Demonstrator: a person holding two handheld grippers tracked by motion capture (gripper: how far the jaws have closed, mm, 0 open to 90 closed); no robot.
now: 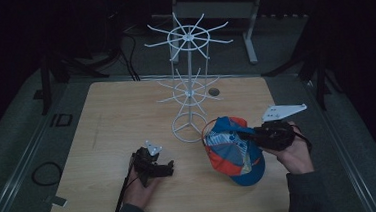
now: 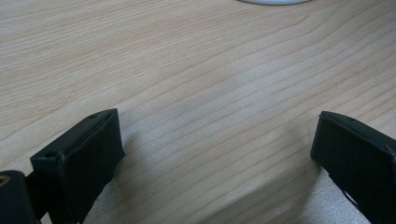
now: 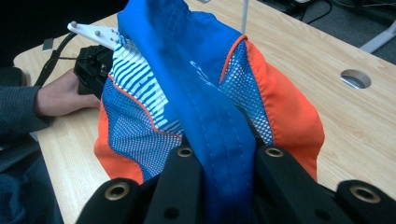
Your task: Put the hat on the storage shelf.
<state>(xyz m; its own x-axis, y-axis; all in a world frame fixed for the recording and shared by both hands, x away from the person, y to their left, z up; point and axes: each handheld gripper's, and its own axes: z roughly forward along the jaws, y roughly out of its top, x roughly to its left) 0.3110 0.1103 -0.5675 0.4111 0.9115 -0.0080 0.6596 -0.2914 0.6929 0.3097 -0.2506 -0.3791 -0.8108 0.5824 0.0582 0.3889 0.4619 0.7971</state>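
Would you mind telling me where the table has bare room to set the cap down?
The table's far-left stretch, left of the rack, is bare, as is the near edge between the hands. It is crowded around the rack's base and the cap.

We cannot see the fingertips of the right gripper [image 3: 219,172] in its own view: the blue fold of the cap [image 3: 205,98] covers them. The cap also hides part of the left gripper [image 3: 93,65] behind it. In the left gripper view, the white rack base [image 2: 273,1] is cut off at the top edge. From above, the cap's print [image 1: 226,146] is too small to read.
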